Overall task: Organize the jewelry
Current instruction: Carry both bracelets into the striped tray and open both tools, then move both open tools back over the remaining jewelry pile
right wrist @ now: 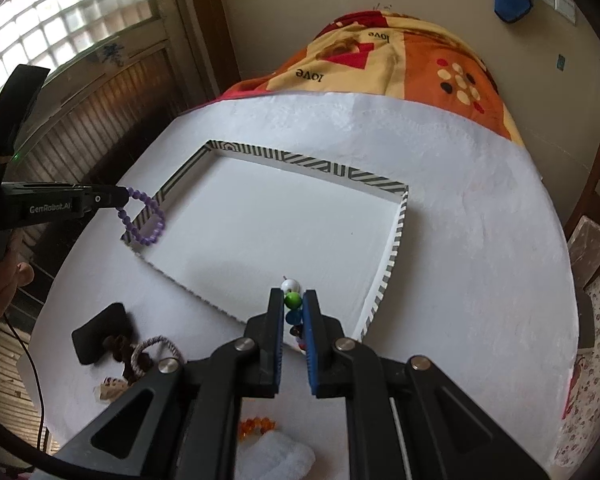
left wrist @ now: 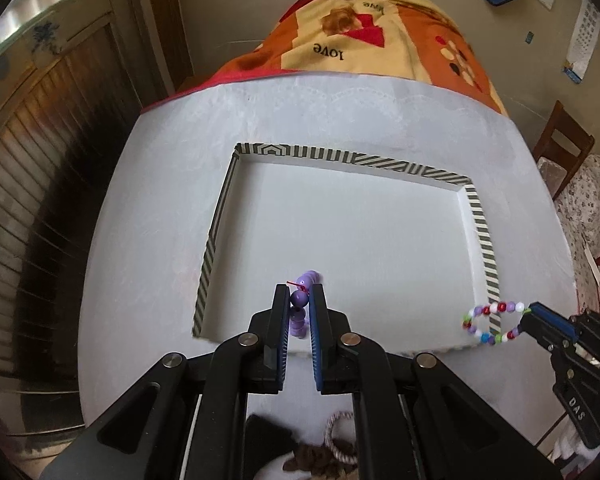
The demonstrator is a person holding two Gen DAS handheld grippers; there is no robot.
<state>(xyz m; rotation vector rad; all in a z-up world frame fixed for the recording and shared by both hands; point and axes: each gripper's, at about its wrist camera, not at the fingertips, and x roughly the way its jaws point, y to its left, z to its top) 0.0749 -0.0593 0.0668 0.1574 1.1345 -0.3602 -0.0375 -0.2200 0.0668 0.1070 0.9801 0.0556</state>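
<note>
While the left tool (left wrist: 299,300) hangs above the near left part of the tray (left wrist: 482,236), its two fingers are pinched on a purple bead bracelet (left wrist: 300,299), one large bead caught between the pads and the rest of the string dangling below and in front of the tips. In the right wrist view the same purple loop (right wrist: 146,220) hangs free in the air from that tool's tip (right wrist: 120,196), over the tray's left corner, and a hand (right wrist: 8,280) grips the tool's handle at the left edge of the picture.

The tray is a shallow white box with a black-and-white striped rim (right wrist: 300,162); it sits on a white cloth that covers the tabletop (left wrist: 160,200), and its white floor is bare.

On the cloth nearer than the tray lie a black pad (right wrist: 98,334), a brown item and a twisted cord ring (right wrist: 154,350), some orange beads (right wrist: 258,426) and a folded white cloth (right wrist: 276,458).

Further right, the right tool (right wrist: 292,302) is clamped on a bracelet of mixed beads (right wrist: 293,300): a green bead sits between the pads, a white one above it and blue and darker ones below. The left wrist view shows this multicoloured loop (left wrist: 494,322) hanging from the right tool's tip (left wrist: 534,310) beside the tray's near right corner, clear of the cloth.

Behind the tabletop lies an orange patterned blanket (left wrist: 372,40), and a wooden chair (left wrist: 564,148) stands at the far right.
</note>
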